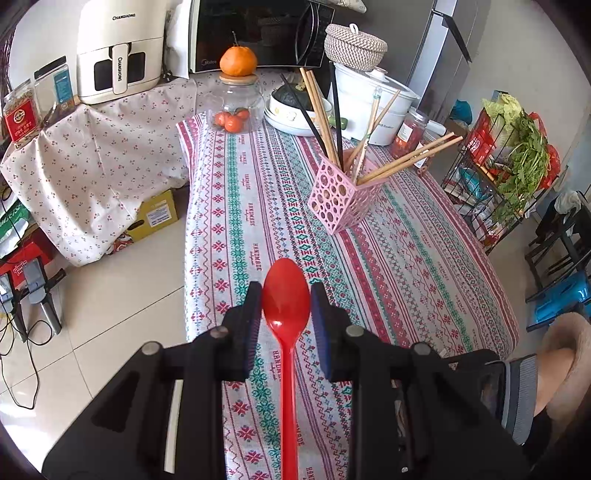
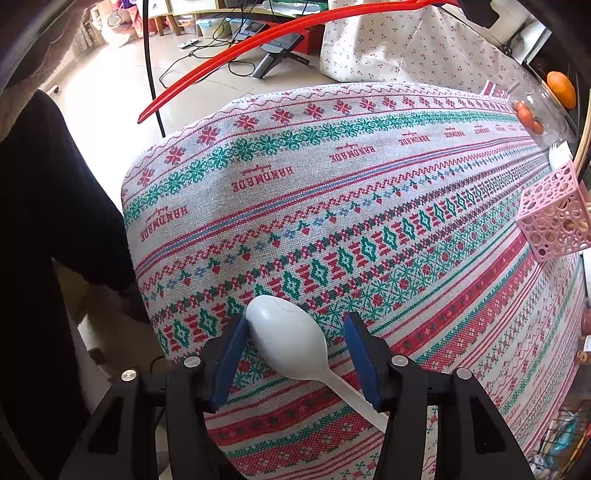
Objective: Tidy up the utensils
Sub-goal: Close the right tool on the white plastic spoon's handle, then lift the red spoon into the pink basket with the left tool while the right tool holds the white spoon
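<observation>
In the left wrist view my left gripper (image 1: pixel 286 301) is shut on a red plastic spoon (image 1: pixel 285 295), held by its bowl above the patterned tablecloth (image 1: pixel 399 266), handle pointing back toward the camera. A pink perforated utensil holder (image 1: pixel 341 195) with several chopsticks (image 1: pixel 321 114) stands farther ahead, to the right. In the right wrist view my right gripper (image 2: pixel 295 330) is open around a white plastic spoon (image 2: pixel 288 338) that lies on the cloth; the left pad touches its bowl. The red spoon's handle (image 2: pixel 258 48) arcs across the top. The pink holder (image 2: pixel 554 216) sits at the right edge.
A glass jar (image 1: pixel 236 107) with small oranges and an orange on its lid stands at the table's far end, beside a bowl stack (image 1: pixel 291 110) and a white cooker (image 1: pixel 376 103). An air fryer (image 1: pixel 118 51) and microwave (image 1: pixel 258 33) sit behind. A vegetable rack (image 1: pixel 506 162) stands right.
</observation>
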Tool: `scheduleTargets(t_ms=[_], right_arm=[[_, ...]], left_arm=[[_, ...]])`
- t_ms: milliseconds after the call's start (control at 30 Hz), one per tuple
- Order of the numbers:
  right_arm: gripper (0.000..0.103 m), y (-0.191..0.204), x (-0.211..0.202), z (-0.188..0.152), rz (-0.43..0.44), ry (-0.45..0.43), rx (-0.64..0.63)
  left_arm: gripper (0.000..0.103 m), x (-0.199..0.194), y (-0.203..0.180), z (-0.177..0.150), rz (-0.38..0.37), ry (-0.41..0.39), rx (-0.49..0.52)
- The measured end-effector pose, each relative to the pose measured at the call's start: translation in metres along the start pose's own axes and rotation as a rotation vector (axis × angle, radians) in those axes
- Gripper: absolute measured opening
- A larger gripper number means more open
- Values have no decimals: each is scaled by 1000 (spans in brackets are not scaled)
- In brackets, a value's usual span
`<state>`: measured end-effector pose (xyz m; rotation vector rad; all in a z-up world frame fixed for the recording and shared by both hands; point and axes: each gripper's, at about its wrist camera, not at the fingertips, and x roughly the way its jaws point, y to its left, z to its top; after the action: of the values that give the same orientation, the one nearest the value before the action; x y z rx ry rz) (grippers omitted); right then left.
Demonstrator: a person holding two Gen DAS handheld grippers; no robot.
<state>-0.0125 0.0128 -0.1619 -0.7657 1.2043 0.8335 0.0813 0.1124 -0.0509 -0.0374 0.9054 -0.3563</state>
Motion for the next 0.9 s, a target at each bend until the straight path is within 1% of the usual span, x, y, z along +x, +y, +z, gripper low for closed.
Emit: scheduleTargets(t_ms=[33, 167, 200, 267, 300, 333, 367, 467, 533, 600, 633, 667, 700, 733, 767, 800, 900], right_arm=[[41, 0, 1, 2, 16, 1, 4], [39, -9, 4, 11, 13, -3, 30], [39, -12, 2, 11, 5, -9, 44], [32, -23, -3, 10, -4, -29, 95], [31, -37, -9, 9, -8, -45, 130], [26, -45, -14, 8, -10, -63, 169], [8, -54, -18, 10, -7, -83, 208], [7, -84, -34, 5, -2, -143, 330], [7, -99, -44, 1, -37, -181, 390], [8, -109, -50, -4, -55, -211, 418], [12, -112, -51, -6, -46, -209, 424], [21, -112, -50, -8, -29, -198, 423], [27, -109, -48, -9, -15, -185, 412], [41, -103, -45, -11, -10, -166, 388], [51, -97, -40, -10, -14, -145, 361], [52, -85, -35, -11, -25, -125, 329], [52, -68, -19, -8, -50, -69, 258]], left_arm=[[28, -1, 2, 0, -3, -9, -7], [28, -6, 6, 1, -7, -49, -38], [28, -8, 7, 2, -8, -61, -44], [28, -11, 7, 4, -10, -93, -56], [28, -13, 7, 5, -13, -110, -62], [28, -15, 6, 6, -15, -129, -66], [28, -17, 5, 8, -15, -149, -71], [28, -22, 2, 13, -18, -203, -82], [28, -23, 1, 15, -22, -223, -88], [28, -23, -2, 18, -29, -226, -85], [28, -23, -3, 18, -25, -227, -82], [28, -21, -4, 18, -24, -223, -78], [28, -20, -5, 17, -23, -217, -75], [28, -18, -5, 17, -19, -213, -73], [28, -16, -6, 16, -17, -208, -70], [28, -15, -7, 14, -15, -201, -67], [28, -12, -8, 12, -8, -186, -57]])
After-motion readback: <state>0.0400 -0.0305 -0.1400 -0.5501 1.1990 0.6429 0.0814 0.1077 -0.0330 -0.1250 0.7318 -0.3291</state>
